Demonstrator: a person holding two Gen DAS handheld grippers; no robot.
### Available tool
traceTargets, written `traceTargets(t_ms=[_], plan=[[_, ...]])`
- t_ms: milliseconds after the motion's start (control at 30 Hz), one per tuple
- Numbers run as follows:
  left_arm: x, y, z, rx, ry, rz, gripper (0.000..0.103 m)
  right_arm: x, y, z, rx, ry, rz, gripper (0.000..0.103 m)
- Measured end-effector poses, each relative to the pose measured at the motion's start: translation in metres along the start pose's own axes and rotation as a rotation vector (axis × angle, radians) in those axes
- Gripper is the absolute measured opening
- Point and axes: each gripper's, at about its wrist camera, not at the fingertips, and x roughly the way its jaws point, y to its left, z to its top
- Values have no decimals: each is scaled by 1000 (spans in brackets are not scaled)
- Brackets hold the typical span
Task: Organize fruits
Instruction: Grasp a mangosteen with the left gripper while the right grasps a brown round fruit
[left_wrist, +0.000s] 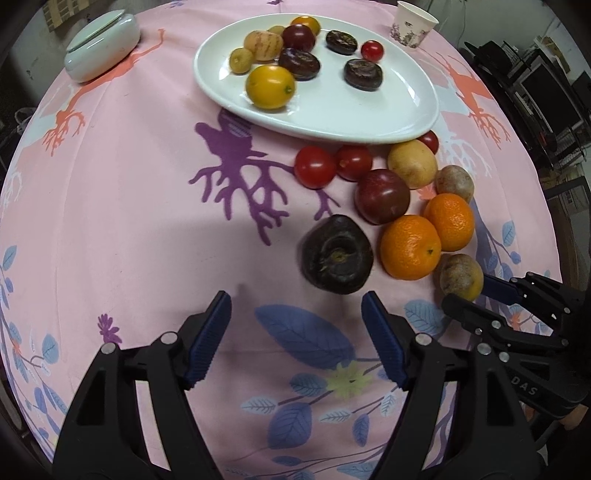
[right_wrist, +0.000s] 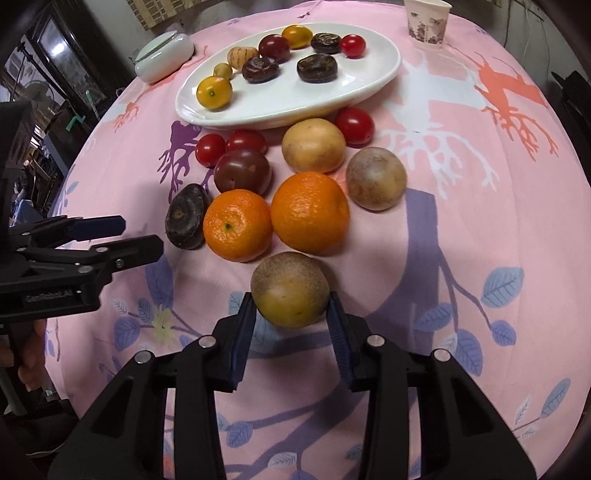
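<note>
A white oval plate at the far side holds several small fruits: yellow, dark brown and red ones. In front of it on the pink cloth lie cherry tomatoes, a purple plum, two oranges and pale round fruits. My right gripper is shut on a brown-yellow round fruit, one pad on each side. My left gripper stands open above bare cloth. A dark wrinkled fruit lies just beyond its fingertips.
A white lidded dish sits at the far left and a paper cup at the far right. The round table drops off on all sides. Dark furniture stands beyond it.
</note>
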Motion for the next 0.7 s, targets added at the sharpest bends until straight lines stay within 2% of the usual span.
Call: traceTargets(t_ms=[200, 300, 367, 467, 500, 533, 700], plan=[[13, -15, 6, 40, 10, 4, 75, -12, -11, -13, 33, 9, 2, 39], [24, -19, 10, 51, 30, 11, 71, -13, -14, -18, 41, 21, 19, 39], [28, -21, 13, 54, 39, 14, 64, -13, -13, -21, 37, 23, 29, 39], [30, -25, 15, 90, 24, 44, 61, -13, -11, -22, 34, 21, 35, 39], [29, -26, 15, 99, 21, 43, 57, -13, -11, -22, 32, 22, 35, 39], [28, -27, 16, 104, 20, 36, 47, -13, -10, -22, 31, 22, 35, 39], [26, -23, 19, 68, 32, 10, 47, -12, -6, -19, 21, 24, 37, 39]])
